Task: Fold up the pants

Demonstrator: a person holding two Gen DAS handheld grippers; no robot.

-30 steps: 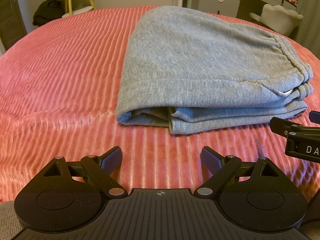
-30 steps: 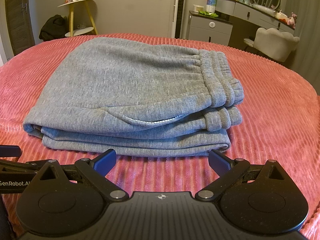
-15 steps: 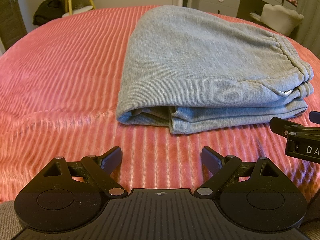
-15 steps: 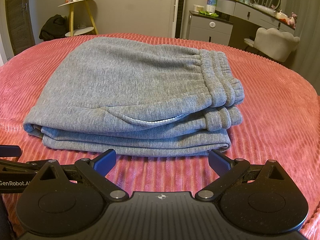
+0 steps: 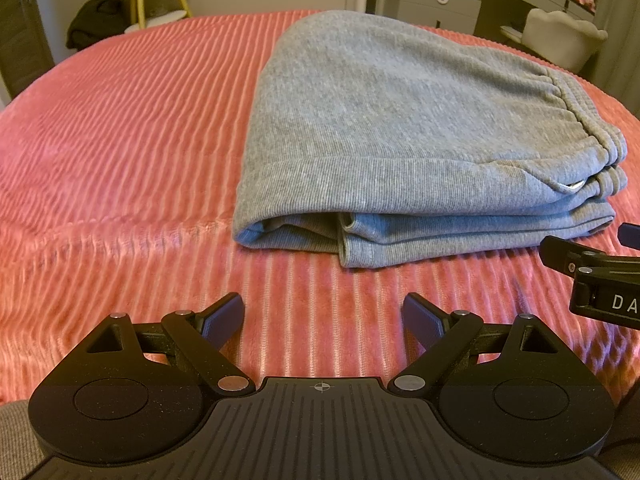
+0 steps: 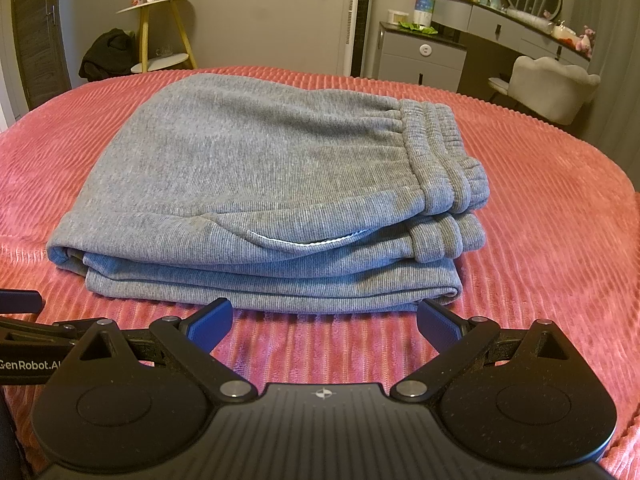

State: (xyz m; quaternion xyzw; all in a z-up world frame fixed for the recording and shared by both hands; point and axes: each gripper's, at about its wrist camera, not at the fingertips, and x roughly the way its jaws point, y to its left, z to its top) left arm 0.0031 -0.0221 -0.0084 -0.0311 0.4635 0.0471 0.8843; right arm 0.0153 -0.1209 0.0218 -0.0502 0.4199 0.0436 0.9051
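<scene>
Apparently done, my gray sweatpants [image 6: 256,184] lie folded in a stack on the pink ribbed bedspread [image 5: 120,140] just ahead of my left gripper [image 5: 323,314] and right gripper [image 6: 324,320], both spread wide, empty, so I'd only square edges gently.

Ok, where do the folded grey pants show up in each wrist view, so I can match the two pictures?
Left wrist: the pants lie right of centre on the pink bedspread, waistband at the far right.
Right wrist: the pants fill the centre, just beyond the open tongs, waistband to the right.
Shared landmark: the yellow-legged side table at upper left in both.
</scene>
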